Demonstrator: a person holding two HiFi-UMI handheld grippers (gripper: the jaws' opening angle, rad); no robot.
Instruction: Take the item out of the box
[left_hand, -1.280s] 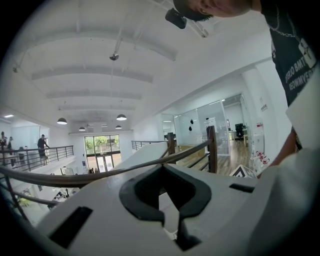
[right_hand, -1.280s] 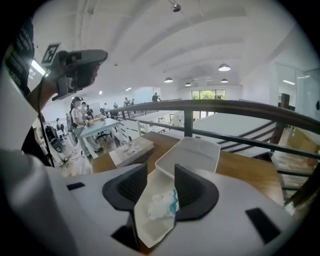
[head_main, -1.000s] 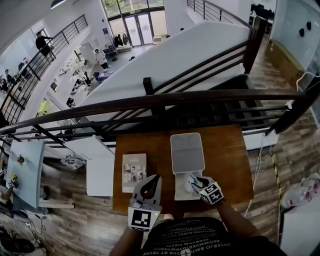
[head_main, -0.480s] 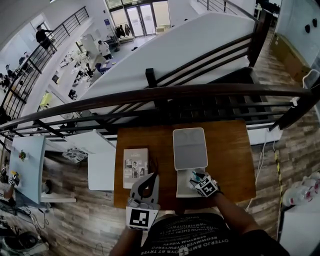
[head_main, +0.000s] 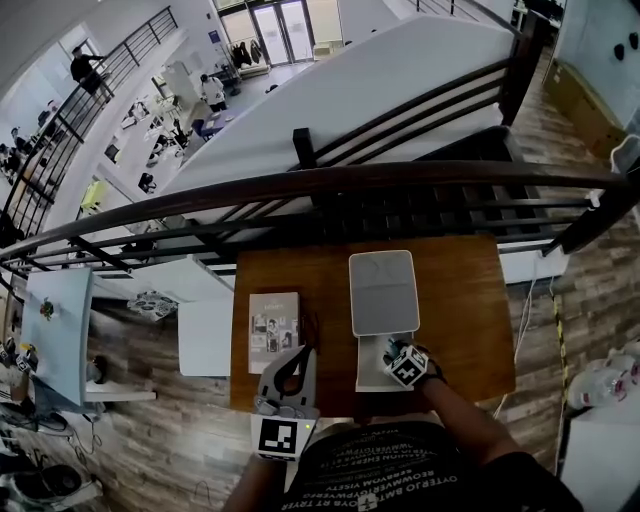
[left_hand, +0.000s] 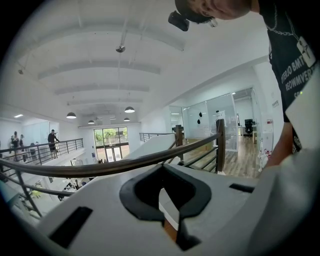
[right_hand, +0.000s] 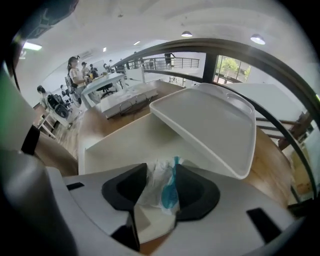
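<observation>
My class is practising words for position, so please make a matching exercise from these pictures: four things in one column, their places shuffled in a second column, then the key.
Things
1. white lid
2. booklet
3. crinkled bag
4. left gripper

Places
A. over the table's near edge
B. inside the open box
C. flat on the table, left of the box
D. at the box's far end

Pairs: 1-D, 2-C, 3-B, 4-A
</observation>
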